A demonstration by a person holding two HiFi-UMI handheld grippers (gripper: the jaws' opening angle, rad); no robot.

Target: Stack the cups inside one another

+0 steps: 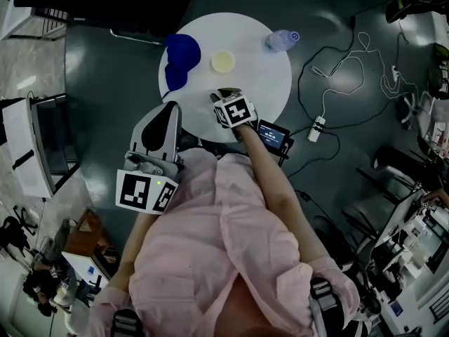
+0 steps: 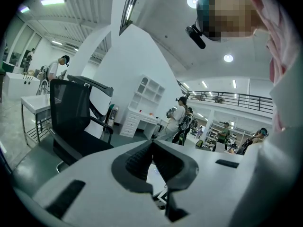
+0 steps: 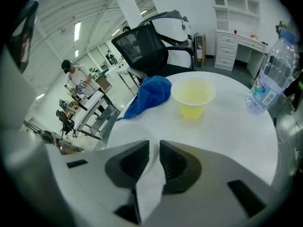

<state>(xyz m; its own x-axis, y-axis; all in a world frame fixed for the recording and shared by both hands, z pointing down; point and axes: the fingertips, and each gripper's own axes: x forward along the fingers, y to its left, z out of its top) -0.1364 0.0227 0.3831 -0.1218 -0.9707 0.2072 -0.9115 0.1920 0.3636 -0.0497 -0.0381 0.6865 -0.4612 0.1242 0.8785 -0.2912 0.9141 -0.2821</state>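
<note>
A pale yellow cup [image 1: 223,62] [image 3: 193,96] stands upright and empty on the round white table [image 1: 270,83] [image 3: 232,136], near its middle. My right gripper [image 1: 222,95] [image 3: 154,148] hangs over the table's near side, tilted down, shut on the thin wall of a white cup [image 3: 150,183]. That cup sits a short way in front of the yellow one. My left gripper [image 1: 168,112] [image 2: 152,148] is off the table's near left edge, roughly level, its pads together with nothing between them.
A crumpled blue cloth [image 1: 181,60] [image 3: 150,94] lies left of the yellow cup, and a clear water bottle [image 1: 282,39] [image 3: 271,74] stands at the table's far right. A black office chair [image 2: 71,119] [image 3: 144,46] is beyond the table. Cables [image 1: 337,69] run over the floor.
</note>
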